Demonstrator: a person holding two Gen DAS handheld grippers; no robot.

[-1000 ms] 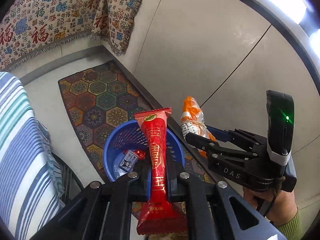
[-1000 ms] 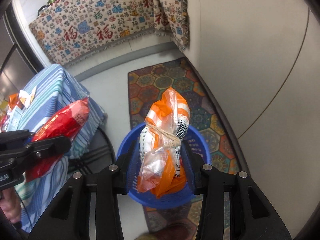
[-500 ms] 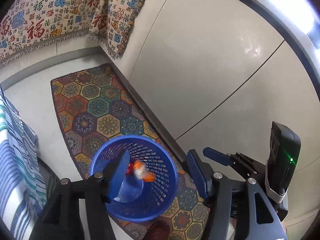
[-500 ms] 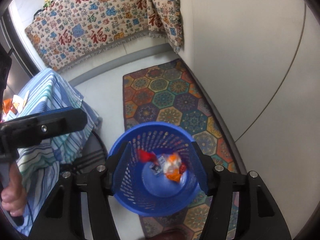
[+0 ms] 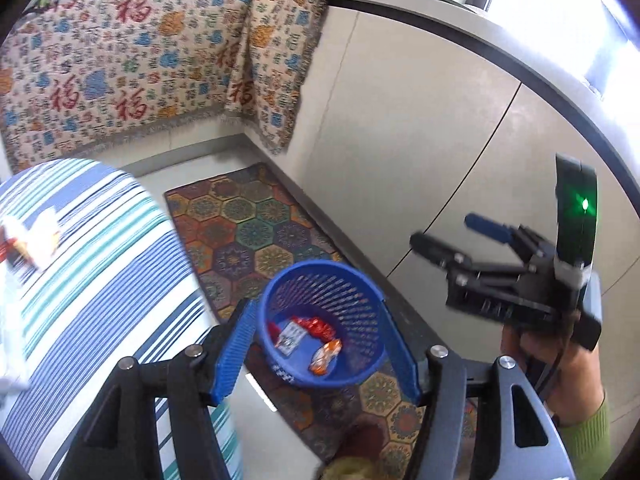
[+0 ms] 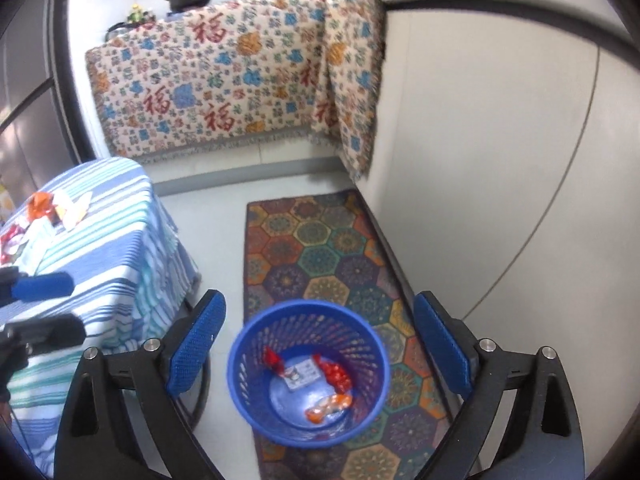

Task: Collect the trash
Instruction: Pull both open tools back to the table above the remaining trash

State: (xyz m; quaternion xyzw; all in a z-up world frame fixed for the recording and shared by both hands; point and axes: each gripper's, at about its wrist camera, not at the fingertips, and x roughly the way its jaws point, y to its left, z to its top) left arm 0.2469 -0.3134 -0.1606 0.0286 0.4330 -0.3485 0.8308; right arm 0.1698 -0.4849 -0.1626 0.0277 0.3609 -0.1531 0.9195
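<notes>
Both cameras ride on hand-held grippers and look steeply down along their own fingers at the basket [image 5: 322,322] on the rug [image 5: 248,232], from well above it. The left view faces it with the table [image 5: 100,280] close at its left and the right gripper [image 5: 444,236] at its right edge; the right view sits a little further right, with the basket [image 6: 308,368] low in the middle and the left gripper [image 6: 44,306] at its left edge. Both share the basket, rug [image 6: 320,248], table [image 6: 104,240], patterned cloth [image 5: 132,72] and cabinet fronts [image 5: 400,152].
</notes>
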